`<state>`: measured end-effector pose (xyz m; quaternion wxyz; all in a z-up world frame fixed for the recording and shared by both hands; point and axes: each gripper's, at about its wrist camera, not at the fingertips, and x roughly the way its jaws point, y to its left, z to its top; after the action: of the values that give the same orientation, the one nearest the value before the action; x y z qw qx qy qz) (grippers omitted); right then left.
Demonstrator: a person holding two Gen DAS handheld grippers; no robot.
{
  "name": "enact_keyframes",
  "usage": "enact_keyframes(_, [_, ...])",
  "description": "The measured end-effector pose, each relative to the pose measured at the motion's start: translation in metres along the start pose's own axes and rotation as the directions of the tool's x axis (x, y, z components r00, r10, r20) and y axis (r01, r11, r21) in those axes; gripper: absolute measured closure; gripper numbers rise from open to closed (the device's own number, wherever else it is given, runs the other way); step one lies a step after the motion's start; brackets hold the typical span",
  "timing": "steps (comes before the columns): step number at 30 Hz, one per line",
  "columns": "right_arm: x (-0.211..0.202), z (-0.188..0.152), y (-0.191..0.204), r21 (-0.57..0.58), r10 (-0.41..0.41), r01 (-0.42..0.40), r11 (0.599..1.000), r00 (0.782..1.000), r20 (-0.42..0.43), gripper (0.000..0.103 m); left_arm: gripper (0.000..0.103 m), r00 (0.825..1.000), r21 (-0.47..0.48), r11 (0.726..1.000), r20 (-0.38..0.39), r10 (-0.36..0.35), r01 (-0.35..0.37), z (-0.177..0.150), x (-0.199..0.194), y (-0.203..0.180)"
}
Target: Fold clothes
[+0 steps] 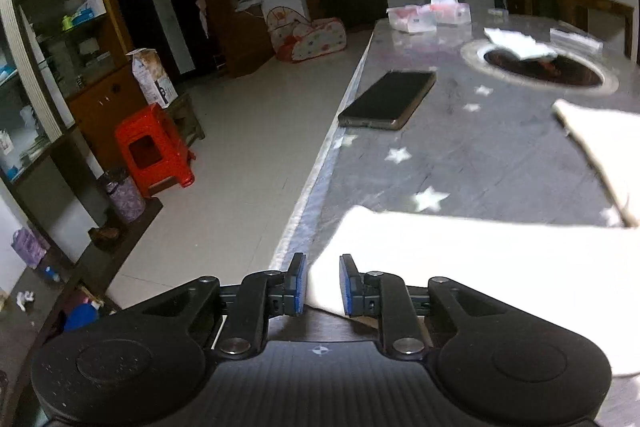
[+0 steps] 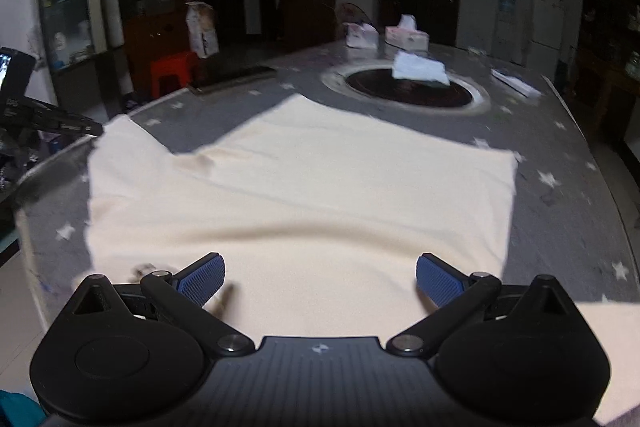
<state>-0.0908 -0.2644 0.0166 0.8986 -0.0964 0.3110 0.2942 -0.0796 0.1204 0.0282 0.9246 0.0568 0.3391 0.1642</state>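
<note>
A cream garment [image 2: 304, 183] lies spread flat on the grey star-patterned table [image 2: 560, 195]. My right gripper [image 2: 320, 279] is wide open just above the garment's near edge, holding nothing. In the left wrist view the same garment [image 1: 460, 259] is bright white, with one sleeve [image 1: 596, 143] at the far right. My left gripper [image 1: 322, 283] sits at the garment's left corner near the table edge [image 1: 316, 183]. Its blue pads [image 1: 347, 283] stand a narrow gap apart with cloth showing between them; I cannot tell if they pinch it.
A black phone [image 1: 388, 99] lies near the table's left edge. A round dark inset [image 2: 408, 87] with white cloth on it sits mid-table. Tissue boxes [image 2: 406, 37] stand at the far end. A red stool [image 1: 154, 151] and cabinets [image 1: 68, 39] stand left of the table.
</note>
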Motion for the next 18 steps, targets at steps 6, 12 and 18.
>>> enact_keyframes(6, [0.012, 0.005, 0.019, -0.085, 0.025, -0.03, 0.996, 0.998, -0.058, 0.0, 0.082, 0.964, 0.115, 0.965, 0.092, -0.248, 0.237, 0.008, -0.045, -0.06])
enact_keyframes(12, [-0.002, -0.014, 0.031, -0.092, 0.105, -0.117, 0.989, 0.986, -0.127, 0.0, 0.082, 0.884, 0.238, 0.865, 0.053, -0.465, 0.441, -0.003, -0.067, -0.12])
enact_keyframes(18, [-0.02, -0.018, 0.027, -0.072, 0.136, -0.147, 0.987, 0.981, -0.139, 0.0, 0.081, 0.856, 0.341, 0.801, -0.02, -0.517, 0.492, -0.027, -0.07, -0.149])
